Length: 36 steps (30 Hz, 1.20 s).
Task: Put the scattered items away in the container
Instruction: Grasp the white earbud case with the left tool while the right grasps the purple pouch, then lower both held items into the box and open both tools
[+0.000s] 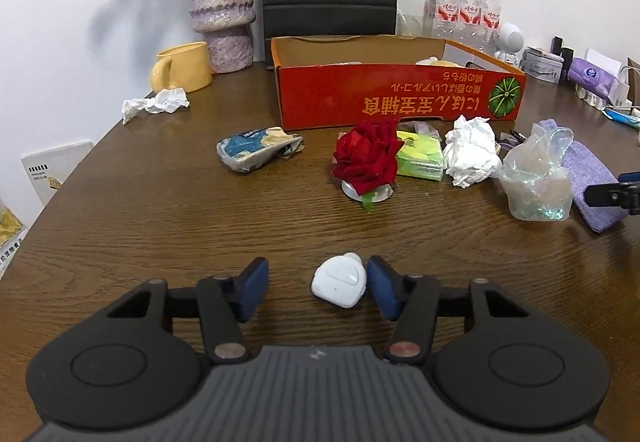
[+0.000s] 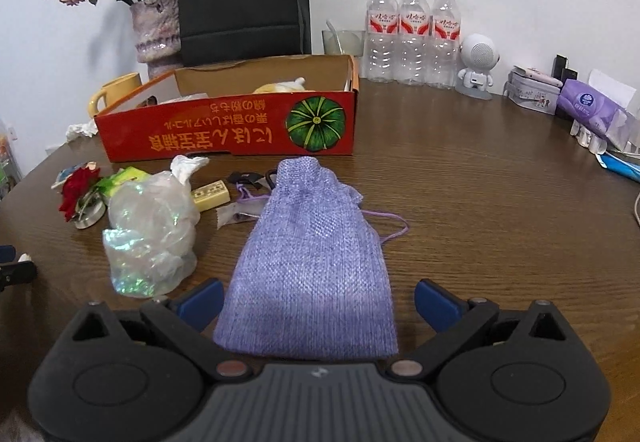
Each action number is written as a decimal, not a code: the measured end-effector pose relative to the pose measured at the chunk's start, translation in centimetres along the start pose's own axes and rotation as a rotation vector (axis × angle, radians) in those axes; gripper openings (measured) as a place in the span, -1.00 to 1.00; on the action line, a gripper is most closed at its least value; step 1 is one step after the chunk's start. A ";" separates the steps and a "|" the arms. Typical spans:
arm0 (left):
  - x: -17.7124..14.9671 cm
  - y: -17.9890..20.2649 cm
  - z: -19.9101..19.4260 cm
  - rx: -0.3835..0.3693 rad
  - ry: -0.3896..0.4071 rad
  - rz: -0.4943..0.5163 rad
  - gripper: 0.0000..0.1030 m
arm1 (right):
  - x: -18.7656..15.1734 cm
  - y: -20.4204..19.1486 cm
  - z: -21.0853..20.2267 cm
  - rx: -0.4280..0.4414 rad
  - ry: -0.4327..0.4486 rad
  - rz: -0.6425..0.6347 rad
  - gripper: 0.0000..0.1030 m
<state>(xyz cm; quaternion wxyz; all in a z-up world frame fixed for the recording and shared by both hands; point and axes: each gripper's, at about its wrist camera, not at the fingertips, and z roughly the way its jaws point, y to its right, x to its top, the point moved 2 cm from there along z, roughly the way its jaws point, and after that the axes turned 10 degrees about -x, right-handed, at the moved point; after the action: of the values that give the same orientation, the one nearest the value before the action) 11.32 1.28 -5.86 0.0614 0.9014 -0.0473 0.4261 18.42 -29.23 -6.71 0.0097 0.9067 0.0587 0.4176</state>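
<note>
Purple pouch [image 2: 308,262] lengthwise, drawstring end toward red box [image 2: 224,130]

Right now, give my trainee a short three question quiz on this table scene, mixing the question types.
1. True or false: the purple pouch lies between the right gripper's open fingers.
2. What small item sits between the left gripper's fingers?
3. The red box is: A) shut B) open-topped C) on its side.

Key: 1 true; 2 the white plastic piece, touching only one pad; 3 B.
</note>
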 end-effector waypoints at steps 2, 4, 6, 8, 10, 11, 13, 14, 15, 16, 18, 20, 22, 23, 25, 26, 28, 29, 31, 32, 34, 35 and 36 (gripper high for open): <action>0.1 0.1 0.1 -0.008 0.000 0.006 -0.07 | 0.2 -0.3 0.3 0.003 0.000 -0.008 0.89; 0.1 0.4 0.1 -0.020 -0.001 0.011 -0.24 | 0.4 -0.6 0.6 0.002 0.002 -0.019 0.83; 0.1 0.6 0.1 -0.033 -0.004 0.017 -0.43 | 0.6 -0.9 1.0 0.002 -0.002 -0.029 0.74; 0.1 0.8 0.1 -0.037 -0.005 0.023 -0.44 | 0.7 -1.2 1.3 -0.001 -0.007 -0.036 0.63; 0.1 0.9 0.1 -0.036 -0.003 0.026 -0.44 | 0.7 -1.3 1.3 -0.007 -0.005 -0.039 0.43; 0.1 0.8 0.1 -0.036 -0.002 0.024 -0.44 | 0.7 -1.3 1.3 -0.008 -0.003 -0.042 0.22; 0.1 0.8 0.1 -0.037 -0.001 0.021 -0.44 | 0.7 -1.3 1.2 0.000 0.001 -0.039 -0.14; 0.1 0.8 0.1 -0.037 0.000 0.021 -0.44 | 0.7 -1.3 1.2 0.006 0.002 -0.040 -0.24; 0.1 0.8 0.1 -0.036 0.001 0.021 -0.44 | 0.7 -1.3 1.1 0.012 0.004 -0.041 -0.50; 0.1 0.8 0.1 -0.035 0.001 0.019 -0.44 | 0.7 -1.3 1.0 0.015 0.005 -0.039 -0.77; 0.1 0.8 0.1 -0.033 0.003 0.017 -0.44 | 0.7 -1.2 0.9 0.026 0.009 -0.031 -0.86; 0.1 0.7 0.0 -0.030 0.005 0.011 -0.44 | 0.6 -1.1 0.5 0.041 0.016 -0.022 -0.91; 0.2 0.7 -0.2 -0.028 0.012 0.001 -0.44 | 0.6 -0.9 -0.1 0.054 0.038 -0.003 -0.93; 0.3 0.7 -0.3 -0.029 0.018 -0.001 -0.44 | 0.6 -0.8 -0.4 0.060 0.049 0.004 -0.93; 0.6 0.6 -0.8 -0.029 0.038 -0.008 -0.44 | 0.8 -0.6 -1.2 0.070 0.071 0.016 -0.94; 0.9 0.6 -1.0 -0.029 0.048 -0.006 -0.44 | 0.9 -0.5 -1.6 0.076 0.080 0.019 -0.94; 1.7 0.8 -1.5 -0.031 0.072 0.002 -0.44 | 1.4 -0.3 -2.4 0.083 0.105 0.024 -0.93; 2.2 0.9 -1.7 -0.034 0.085 0.010 -0.44 | 1.7 -0.2 -2.8 0.086 0.118 0.025 -0.94; 3.4 1.0 -2.2 -0.034 0.119 0.026 -0.44 | 2.5 -0.1 -3.7 0.092 0.150 0.021 -0.94; 4.1 1.0 -2.5 -0.034 0.137 0.032 -0.44 | 3.0 -0.2 -4.1 0.089 0.168 0.012 -0.94; 5.9 1.1 -2.7 -0.037 0.172 0.043 -0.44 | 4.1 -0.1 -4.9 0.083 0.205 -0.001 -0.94; 6.8 1.1 -2.7 -0.037 0.187 0.047 -0.44 | 4.8 -0.1 -5.2 0.084 0.221 -0.004 -0.93; 7.9 1.1 -2.6 -0.038 0.201 0.051 -0.44 | 5.5 -0.2 -5.4 0.084 0.236 -0.008 -0.93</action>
<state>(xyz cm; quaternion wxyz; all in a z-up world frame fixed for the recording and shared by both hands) 14.13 0.30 1.96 0.0721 0.8512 -0.0721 0.5149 17.87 -28.61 0.96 -0.0336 0.8505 0.0805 0.5187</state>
